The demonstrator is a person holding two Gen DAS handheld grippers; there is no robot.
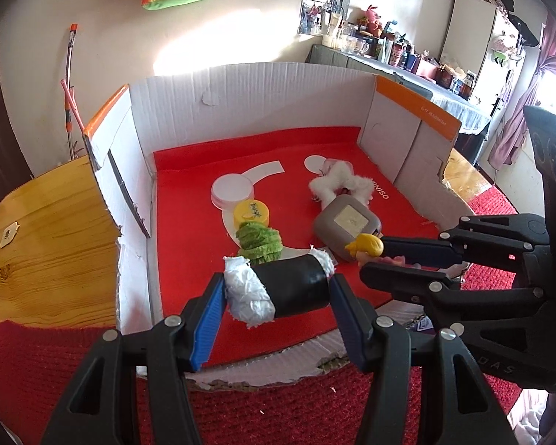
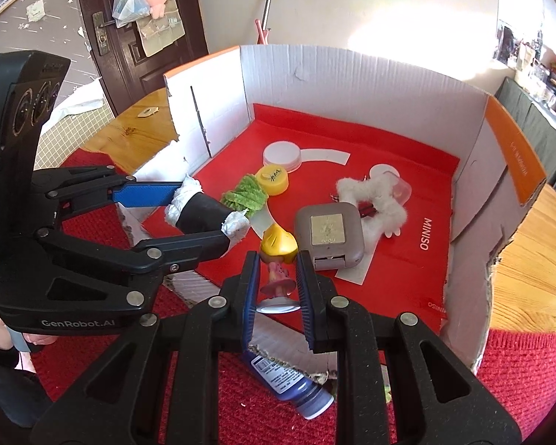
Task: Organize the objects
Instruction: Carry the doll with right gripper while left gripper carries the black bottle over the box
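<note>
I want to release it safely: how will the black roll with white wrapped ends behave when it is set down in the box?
The black roll is a cylinder, so it may roll on the smooth red floor. Its crinkled white ends look soft and could dent. The left tongs hold it across its length without sagging, so it seems fairly stiff.

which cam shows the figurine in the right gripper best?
Right wrist view. The yellow-haired figurine shows whole between the right gripper jaws: head, pink body, white base. The left wrist view shows only its yellow head and a sliver of pink; the jaws hide the rest.
</note>
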